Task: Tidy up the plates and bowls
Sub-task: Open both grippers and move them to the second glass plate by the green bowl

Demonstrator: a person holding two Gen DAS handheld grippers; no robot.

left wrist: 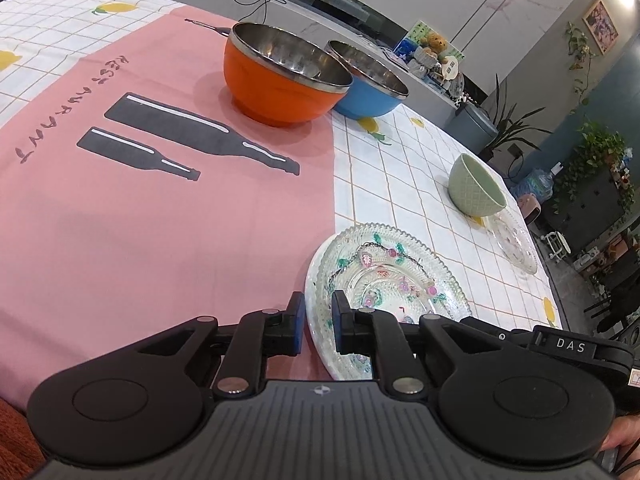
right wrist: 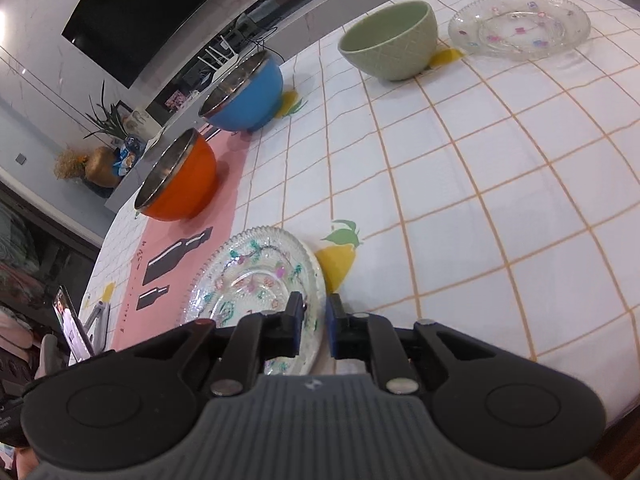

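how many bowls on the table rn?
3. Orange bowl on the pink cloth, blue bowl right beside it, green bowl apart, next to the far glass plate. None looks hidden.

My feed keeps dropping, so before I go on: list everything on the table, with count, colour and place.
Glass plate: one, clear with painted flowers, near edge, rim between both tongs.
Second glass plate: one, clear, far right, beside the green bowl.
Green bowl: one, pale green, on the checked cloth.
Blue bowl: one, steel-lined, next to the orange bowl.
Orange bowl: one, steel-lined, on the pink mat.
Left tongs: shut on the near plate's rim.
Right tongs: shut on its opposite rim.
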